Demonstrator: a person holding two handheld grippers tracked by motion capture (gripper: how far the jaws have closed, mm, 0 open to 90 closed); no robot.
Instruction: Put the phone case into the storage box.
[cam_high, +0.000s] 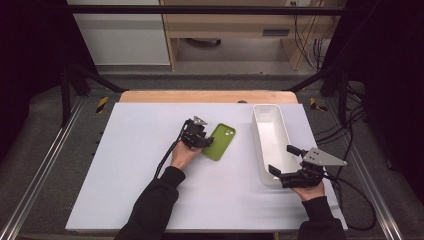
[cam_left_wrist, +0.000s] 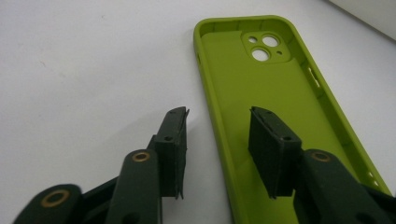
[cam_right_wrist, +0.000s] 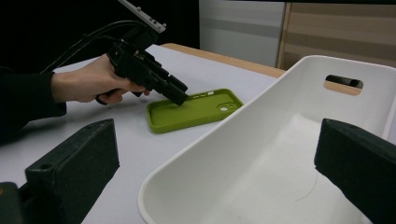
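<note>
Left gripper view shows the left gripper (cam_left_wrist: 217, 149) half open, its jaws astride the left wall of the green phone case (cam_left_wrist: 280, 93) at frame centre, gripping nothing yet, so it should close squarely on this wall.

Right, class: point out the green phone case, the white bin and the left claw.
green phone case (cam_left_wrist: 261, 88), left gripper view, inner back panel.
white bin (cam_high: 270, 136), high view, bare floor.
left claw (cam_left_wrist: 218, 149), left gripper view, midway between fingertips.
</note>
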